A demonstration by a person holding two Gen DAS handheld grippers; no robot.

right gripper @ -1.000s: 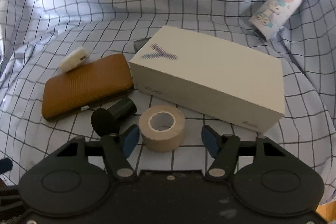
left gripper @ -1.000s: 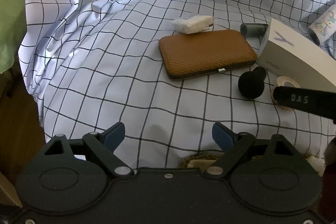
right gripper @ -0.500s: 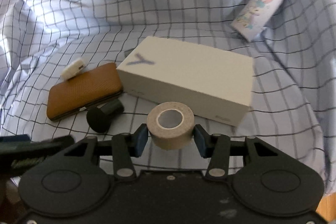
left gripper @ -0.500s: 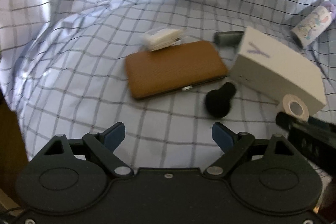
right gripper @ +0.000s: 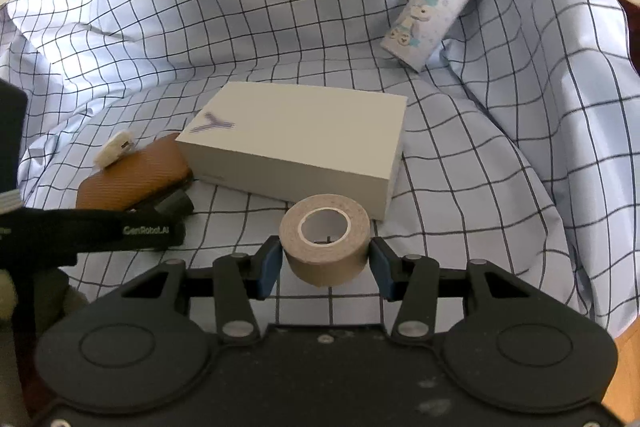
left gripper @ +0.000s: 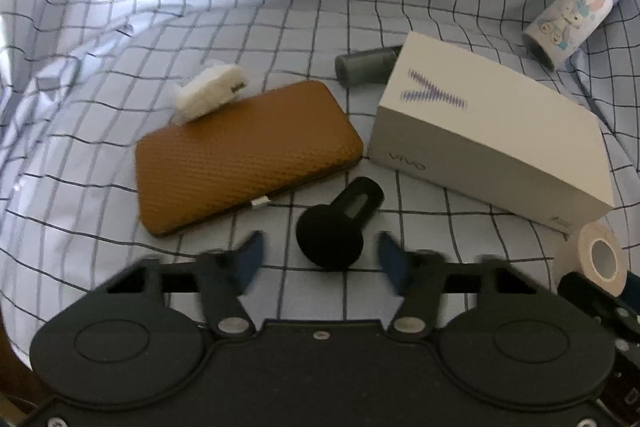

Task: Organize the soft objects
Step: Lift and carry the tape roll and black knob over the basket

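Tape roll (right gripper: 324, 241) sits clamped in right gripper (right gripper: 325, 263); left gripper (left gripper: 320, 253), spread wide, straddles black foam-tipped piece (left gripper: 330, 241); closing looks next

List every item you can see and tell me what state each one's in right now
Left claw: open, straddling the black foam-tipped piece.
Right claw: shut on the tape roll.
Brown case: closed, flat.
White box: closed, flat.
Cartoon bottle: capped, lying against the checked cloth.
Grey cylinder: lying on its side.
White wad: resting on the case's edge.
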